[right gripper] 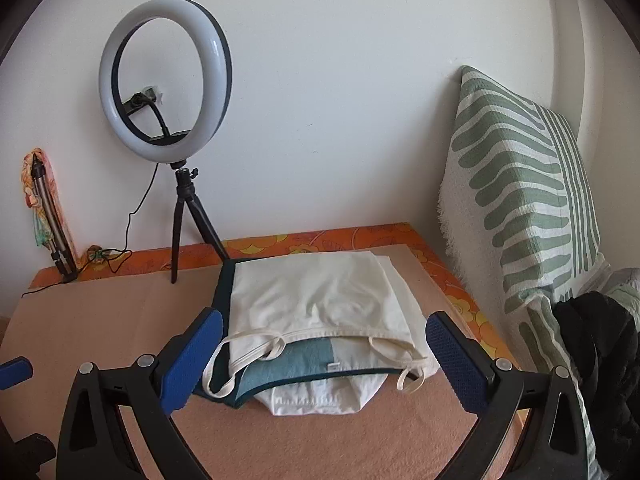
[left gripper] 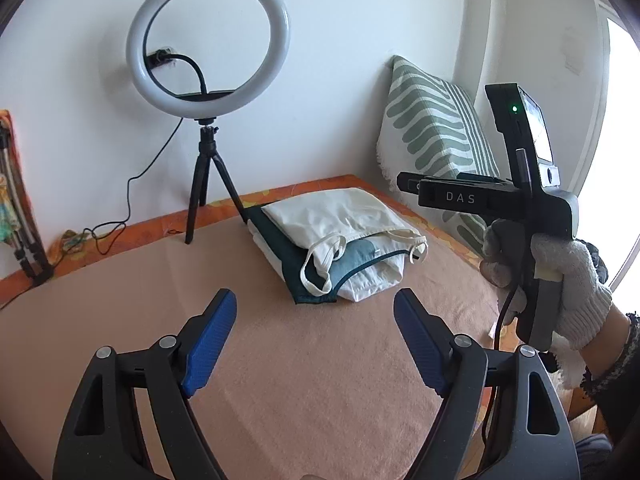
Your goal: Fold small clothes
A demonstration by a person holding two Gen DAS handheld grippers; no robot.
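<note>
Stack of folded small clothes [right gripper: 320, 320] on a peach, terry-textured cloth [left gripper: 280, 380], toward the far right corner of the surface, near the tripod foot of the ring light [left gripper: 208, 40]. Long axis of the stack running from the near edge back toward the white wall; strapped end nearest the grippers.

Topmost: cream strappy top [left gripper: 336, 216], soft and lightly creased, roughly rectangular, thin shoulder loops [right gripper: 248, 356] drooping over the near edge. Beneath: dark-teal-bordered garment with a pale blue panel [right gripper: 288, 364], then a white ribbed piece [right gripper: 320, 400] protruding at the near end.

Left gripper [left gripper: 316, 344]: angled downward over bare cloth short of the stack; blue textured pads [left gripper: 208, 340] spread wide, nothing between. Right gripper [right gripper: 324, 364]: angled downward, blue pads [right gripper: 192, 360] at full spread, flanking the near end of the stack in view; touching the fabric or not, cannot tell. In the left wrist view, held level by a hand in a white knit glove [left gripper: 576, 280].

Behind: green-striped woven cushion [right gripper: 520, 200] upright against the wall; orange floral sheet [right gripper: 340, 236] at the far edge.
</note>
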